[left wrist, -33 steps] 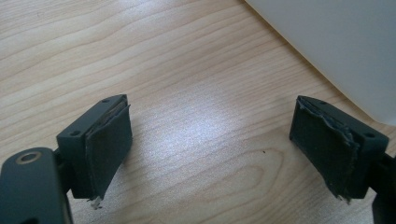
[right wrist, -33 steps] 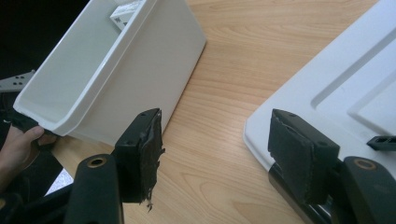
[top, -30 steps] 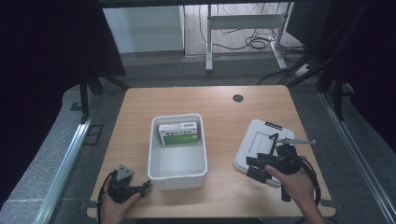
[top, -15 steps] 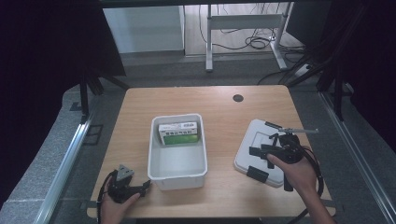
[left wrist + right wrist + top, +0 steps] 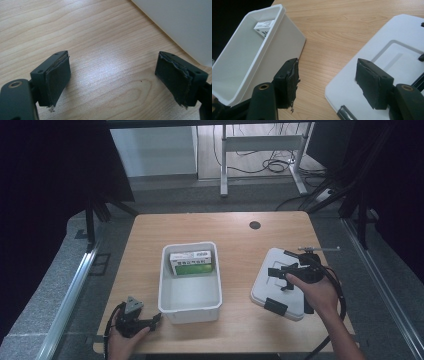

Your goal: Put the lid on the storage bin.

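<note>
The white bin [image 5: 190, 282] sits mid-worktop [image 5: 150, 235] with a green box [image 5: 192, 261] against its far wall. The right gripper [image 5: 327, 86] hovers over the white lid [image 5: 280, 282], jaws wide and empty, likely lining up a grasp. The left gripper [image 5: 112, 77] rests beside the bin, jaws spread, holding nothing

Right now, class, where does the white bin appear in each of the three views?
High view: white bin at table centre, green box at its far end.
Left gripper view: its wall fills the top right corner.
Right gripper view: at left.
Shared landmark: the wooden table.
</note>
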`<action>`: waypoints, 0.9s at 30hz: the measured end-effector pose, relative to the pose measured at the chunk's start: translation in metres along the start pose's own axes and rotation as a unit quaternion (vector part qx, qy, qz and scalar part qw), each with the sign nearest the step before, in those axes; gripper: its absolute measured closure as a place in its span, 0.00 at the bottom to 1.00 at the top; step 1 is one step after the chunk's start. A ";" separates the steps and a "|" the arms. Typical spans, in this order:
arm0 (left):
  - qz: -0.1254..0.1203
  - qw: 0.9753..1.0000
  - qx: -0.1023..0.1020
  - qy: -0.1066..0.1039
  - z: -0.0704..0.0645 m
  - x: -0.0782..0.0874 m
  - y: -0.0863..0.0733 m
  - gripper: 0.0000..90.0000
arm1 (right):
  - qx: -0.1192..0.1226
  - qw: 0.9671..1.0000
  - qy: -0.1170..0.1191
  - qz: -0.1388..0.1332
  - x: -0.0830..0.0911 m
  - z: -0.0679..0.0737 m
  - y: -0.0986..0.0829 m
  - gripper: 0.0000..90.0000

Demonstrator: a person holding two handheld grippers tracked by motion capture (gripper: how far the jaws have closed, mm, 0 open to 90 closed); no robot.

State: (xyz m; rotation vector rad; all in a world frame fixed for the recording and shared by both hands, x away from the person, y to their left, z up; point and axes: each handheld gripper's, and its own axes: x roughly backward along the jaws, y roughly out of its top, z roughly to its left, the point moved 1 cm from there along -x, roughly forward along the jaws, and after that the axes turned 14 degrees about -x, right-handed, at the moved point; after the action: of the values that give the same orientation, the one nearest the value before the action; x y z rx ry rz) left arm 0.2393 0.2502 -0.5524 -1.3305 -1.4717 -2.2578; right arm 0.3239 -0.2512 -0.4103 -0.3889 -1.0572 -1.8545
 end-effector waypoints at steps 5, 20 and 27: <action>0.000 1.000 -0.001 0.000 0.000 0.000 0.000 0.14 | -0.007 1.000 -0.010 0.008 -0.004 -0.002 0.006 0.39; 0.001 1.000 -0.001 0.000 0.000 0.000 0.000 0.14 | -0.037 0.998 -0.044 0.000 -0.008 -0.021 0.023 0.40; 0.001 1.000 -0.001 0.000 0.000 0.000 0.000 0.14 | -0.051 0.997 -0.064 0.004 -0.012 -0.029 0.029 0.40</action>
State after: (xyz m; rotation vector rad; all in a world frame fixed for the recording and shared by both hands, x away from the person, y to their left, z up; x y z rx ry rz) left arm 0.2392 0.2504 -0.5523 -1.3323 -1.4686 -2.2587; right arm 0.3596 -0.2727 -0.4202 -0.5771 -1.0477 -1.9020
